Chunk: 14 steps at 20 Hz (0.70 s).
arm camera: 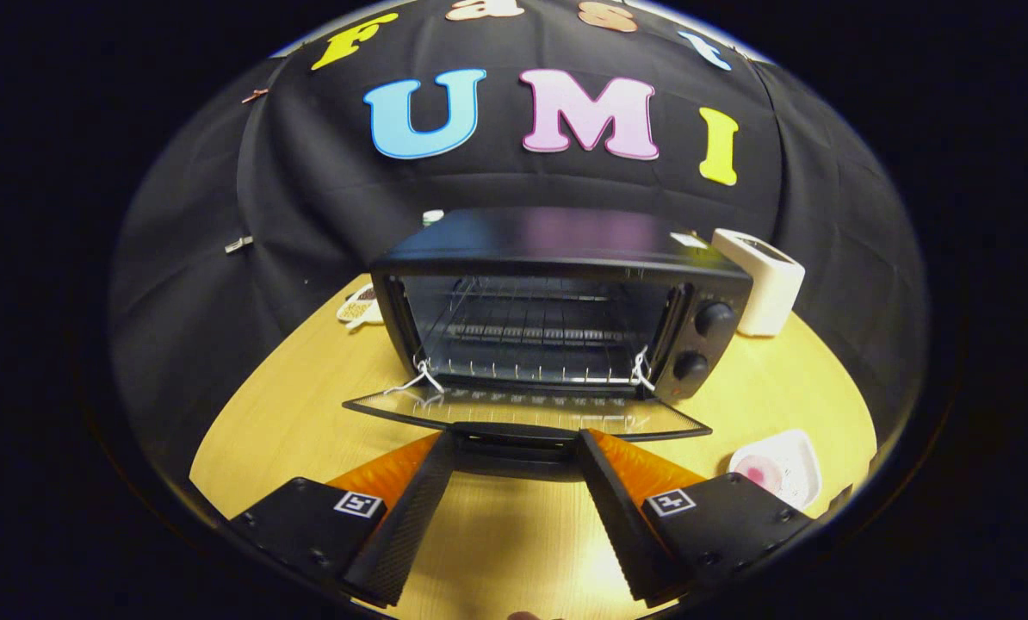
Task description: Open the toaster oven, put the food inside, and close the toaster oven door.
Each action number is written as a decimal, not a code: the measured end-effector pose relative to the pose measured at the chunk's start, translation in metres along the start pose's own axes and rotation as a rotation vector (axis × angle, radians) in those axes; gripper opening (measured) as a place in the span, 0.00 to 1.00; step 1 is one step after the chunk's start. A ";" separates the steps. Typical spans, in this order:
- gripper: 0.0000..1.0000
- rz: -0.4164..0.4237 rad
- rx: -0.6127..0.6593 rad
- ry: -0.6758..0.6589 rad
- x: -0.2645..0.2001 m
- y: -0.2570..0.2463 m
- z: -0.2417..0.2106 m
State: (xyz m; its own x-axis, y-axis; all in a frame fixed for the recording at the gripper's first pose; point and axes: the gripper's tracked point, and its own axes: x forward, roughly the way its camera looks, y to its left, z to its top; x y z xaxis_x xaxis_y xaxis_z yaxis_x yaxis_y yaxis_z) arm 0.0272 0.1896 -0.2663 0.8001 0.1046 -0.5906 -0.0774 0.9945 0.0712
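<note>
Item 1. Gripper [514, 448]: nearest thing in the gripper view. Fingers spread wide, nothing between them but bare table. Tips sit just short of the door handle, one to each side of its middle, not clearly touching it.

Item 2. Table [307, 405]: light wood top, carries everything listed below.

Item 3. Food [757, 473]: a pale round piece with a pink centre, lying in a small white tray [794, 456]. Location: near right, beside the right finger and well apart from the oven mouth. Exact kind of food cannot be told.

Item 4. Door [527, 412] of the toaster oven: glass panel, swung fully down, lying about flat just ahead of the fingertips. Dark handle [514, 443] along its near edge.

Item 5. Toaster oven [557, 241]: black, centre of table, cavity open to view. Wire rack [531, 340] inside, bare. Two knobs [703, 343] on the right panel, one above the other.

Item 6. White box-shaped appliance [764, 280]: far right, just beside the oven's right rear corner.

Item 7. Small pale object [361, 306]: far left of the oven, too small to identify.

Status: opening step appears complete; food not yet loaded. Next move, as judged: swing the gripper right and down to the tray, close on the food or tray rim, then carry it over the lowered door onto the rack. The flat door needs clearing on the way in.
</note>
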 end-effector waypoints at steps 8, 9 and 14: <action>0.97 0.025 -0.014 0.108 0.003 -0.009 -0.043; 0.97 0.033 -0.026 0.108 -0.002 -0.010 -0.044; 0.99 0.090 -0.062 0.098 -0.040 -0.031 -0.033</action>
State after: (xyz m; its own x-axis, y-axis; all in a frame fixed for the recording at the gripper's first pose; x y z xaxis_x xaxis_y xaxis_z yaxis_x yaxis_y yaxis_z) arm -0.0224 0.1554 -0.2715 0.7267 0.1913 -0.6598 -0.1857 0.9794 0.0794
